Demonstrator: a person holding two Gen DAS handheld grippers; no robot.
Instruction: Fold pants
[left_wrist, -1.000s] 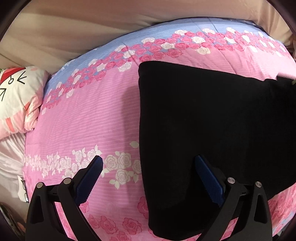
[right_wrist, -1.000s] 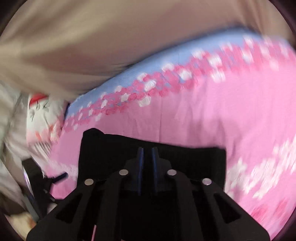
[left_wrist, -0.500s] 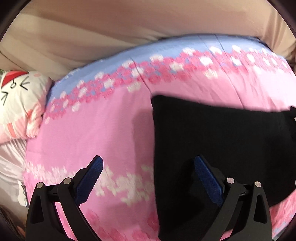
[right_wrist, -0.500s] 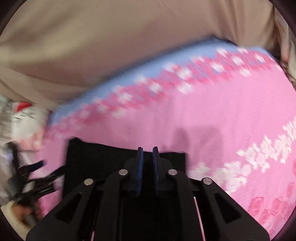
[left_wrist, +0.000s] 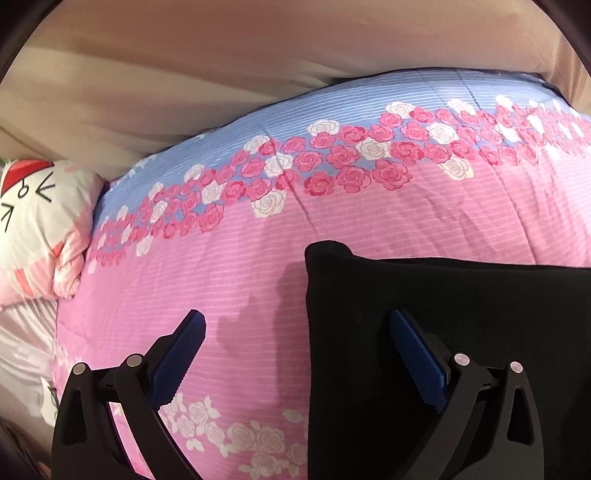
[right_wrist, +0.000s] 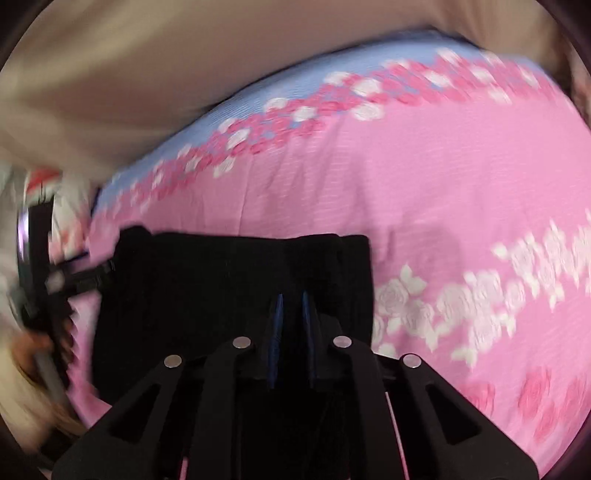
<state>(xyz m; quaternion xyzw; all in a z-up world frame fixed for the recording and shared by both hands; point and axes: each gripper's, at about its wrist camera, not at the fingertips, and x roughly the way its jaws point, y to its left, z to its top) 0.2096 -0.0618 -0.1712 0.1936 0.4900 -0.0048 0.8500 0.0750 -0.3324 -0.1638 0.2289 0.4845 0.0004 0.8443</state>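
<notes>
Fingers of the left gripper (left_wrist: 295, 350) stand wide apart and grip nothing, the left one over bare quilt, the right one over black cloth. Across the last 1 s the pants (left_wrist: 443, 332) have slid lower and rightward in this view, so the left gripper seems to have backed off from the cloth's left edge. The right gripper (right_wrist: 291, 314) has its blue pads drawn narrow, pinching what looks like a fold of the pants near their right end; blur there means it is moving. The pants lie as a compact black rectangle on the pink floral quilt (left_wrist: 240, 266), apparently already folded. Farther off sit the cartoon pillow (left_wrist: 40, 229) and the beige sheet (left_wrist: 258, 66).
</notes>
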